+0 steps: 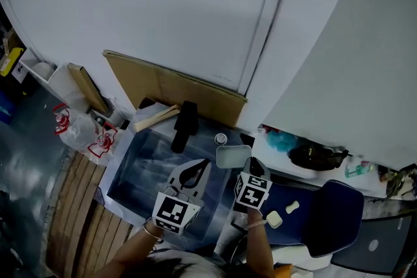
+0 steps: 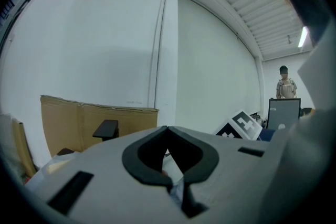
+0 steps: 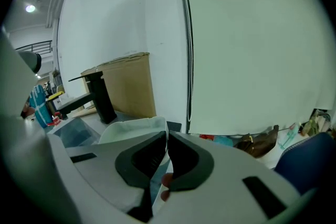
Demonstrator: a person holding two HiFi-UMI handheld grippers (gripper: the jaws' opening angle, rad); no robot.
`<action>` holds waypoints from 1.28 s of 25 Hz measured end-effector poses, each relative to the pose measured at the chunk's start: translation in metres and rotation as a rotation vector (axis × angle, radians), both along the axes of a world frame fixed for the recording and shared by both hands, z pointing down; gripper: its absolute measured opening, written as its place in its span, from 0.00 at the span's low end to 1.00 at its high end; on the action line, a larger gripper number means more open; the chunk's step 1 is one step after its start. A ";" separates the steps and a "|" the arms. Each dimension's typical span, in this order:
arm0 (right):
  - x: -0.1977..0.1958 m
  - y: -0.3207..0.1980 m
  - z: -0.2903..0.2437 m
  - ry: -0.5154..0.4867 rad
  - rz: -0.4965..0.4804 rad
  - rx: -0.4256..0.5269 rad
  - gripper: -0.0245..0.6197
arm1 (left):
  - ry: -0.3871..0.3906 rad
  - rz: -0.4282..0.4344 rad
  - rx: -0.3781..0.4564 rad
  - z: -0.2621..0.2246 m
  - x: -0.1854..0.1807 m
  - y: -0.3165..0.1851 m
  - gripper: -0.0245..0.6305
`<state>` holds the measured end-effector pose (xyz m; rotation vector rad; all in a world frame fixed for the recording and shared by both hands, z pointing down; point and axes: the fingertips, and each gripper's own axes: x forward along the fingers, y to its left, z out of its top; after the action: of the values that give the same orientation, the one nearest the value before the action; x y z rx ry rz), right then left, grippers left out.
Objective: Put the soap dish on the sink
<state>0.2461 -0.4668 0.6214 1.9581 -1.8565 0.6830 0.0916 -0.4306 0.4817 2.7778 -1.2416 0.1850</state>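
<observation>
Right gripper view: right claw [image 3: 166, 137] clamped on the soap dish [image 3: 128, 128] rim just right of the faucet [image 3: 100, 94], left claw [image 2: 167, 129] closed on nothing; lowering it level onto the sink [image 1: 140, 169] ledge seems best.

The soap dish [image 3: 131, 126] shows only its far rim in the right gripper view; its near part sits behind the right tongs [image 3: 166, 139], which clamp its wall. The body of the left tongs [image 2: 167, 131] fills their view from 4 to 8 o'clock, covering whatever lies below. At 3 o'clock a person [image 2: 286, 84] (far off, legs behind a dark screen [image 2: 283, 112]) is too small to make out. Two pale lumps [image 1: 273, 220] at 5 o'clock in the head view are too small to name.
</observation>
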 end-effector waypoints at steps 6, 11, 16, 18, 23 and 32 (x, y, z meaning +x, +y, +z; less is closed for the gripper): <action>0.004 -0.009 0.015 0.000 0.003 -0.015 0.09 | -0.001 0.004 -0.005 0.007 0.001 -0.011 0.05; 0.009 -0.016 0.026 -0.010 0.007 -0.034 0.09 | -0.002 0.006 -0.029 0.016 0.005 -0.020 0.05; 0.010 -0.021 0.032 -0.017 0.008 -0.037 0.09 | 0.001 0.014 -0.041 0.021 0.010 -0.025 0.05; 0.010 -0.020 0.035 -0.014 0.005 -0.040 0.09 | 0.001 0.019 -0.041 0.021 0.012 -0.026 0.05; 0.012 -0.021 0.040 -0.012 0.002 -0.049 0.09 | -0.006 0.021 -0.041 0.024 0.013 -0.026 0.05; 0.009 -0.022 0.042 -0.019 -0.017 -0.048 0.09 | 0.001 0.015 -0.046 0.022 0.010 -0.026 0.05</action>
<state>0.2549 -0.4886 0.6631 1.9106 -1.8485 0.7365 0.1018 -0.4568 0.5035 2.7481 -1.2011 0.2102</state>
